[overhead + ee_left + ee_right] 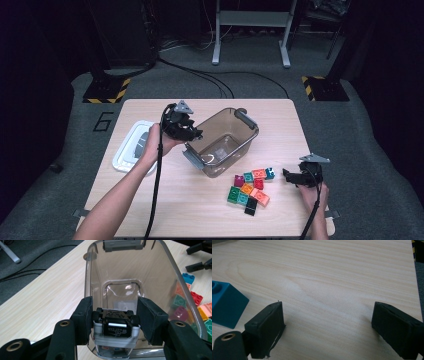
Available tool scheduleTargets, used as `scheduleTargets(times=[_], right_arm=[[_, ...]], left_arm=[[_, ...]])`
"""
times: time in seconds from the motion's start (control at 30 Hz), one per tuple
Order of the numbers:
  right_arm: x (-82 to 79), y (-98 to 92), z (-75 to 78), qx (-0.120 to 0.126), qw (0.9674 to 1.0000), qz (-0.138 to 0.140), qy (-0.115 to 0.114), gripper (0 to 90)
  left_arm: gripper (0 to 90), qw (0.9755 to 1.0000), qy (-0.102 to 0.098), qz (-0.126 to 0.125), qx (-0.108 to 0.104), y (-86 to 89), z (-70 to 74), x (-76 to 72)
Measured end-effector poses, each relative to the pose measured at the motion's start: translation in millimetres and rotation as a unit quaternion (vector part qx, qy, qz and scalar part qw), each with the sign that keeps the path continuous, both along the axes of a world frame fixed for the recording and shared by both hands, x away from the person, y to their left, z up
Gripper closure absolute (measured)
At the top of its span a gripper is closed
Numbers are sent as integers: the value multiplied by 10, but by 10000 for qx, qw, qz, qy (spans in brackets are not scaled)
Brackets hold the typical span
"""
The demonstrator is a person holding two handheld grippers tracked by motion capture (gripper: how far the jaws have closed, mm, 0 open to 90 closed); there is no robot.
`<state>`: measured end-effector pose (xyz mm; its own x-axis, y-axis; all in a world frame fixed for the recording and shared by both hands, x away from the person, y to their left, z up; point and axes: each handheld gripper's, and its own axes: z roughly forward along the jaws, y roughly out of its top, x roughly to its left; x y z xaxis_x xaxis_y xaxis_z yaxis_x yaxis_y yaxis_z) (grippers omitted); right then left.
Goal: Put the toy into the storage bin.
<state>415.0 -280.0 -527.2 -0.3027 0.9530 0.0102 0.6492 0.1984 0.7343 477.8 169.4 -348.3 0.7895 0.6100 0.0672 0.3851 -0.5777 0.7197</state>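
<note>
A: Car point(115, 326) sits clamped upside down in the left gripper point(181, 126), frame centre, above the bin's point(160, 270) near rim.

B: Not dropped yet. Right gripper point(325, 322) gapes empty, lower right; bricks point(249, 189) remain outside.

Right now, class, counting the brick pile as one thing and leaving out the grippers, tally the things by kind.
Clear bin: 1
White lid: 1
Toy car: 1
Brick pile: 1
Total: 4
</note>
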Motion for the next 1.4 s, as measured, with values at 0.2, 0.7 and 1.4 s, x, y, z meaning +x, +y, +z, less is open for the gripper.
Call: scheduleTargets(times=[0.2,0.7,1.4], right_arm=[[0,0,0,5,10000,1,4,101],[1,-3,-1,-12,10000,15,-11,102],[-3,-1,1,19,10000,-20,9,106]], left_arm=[[481,9999,71,-35,110,-48,-89,25],[479,9984,192,10,533,-152,-259,90],[321,9972,27,156,728,-130,-253,62]])
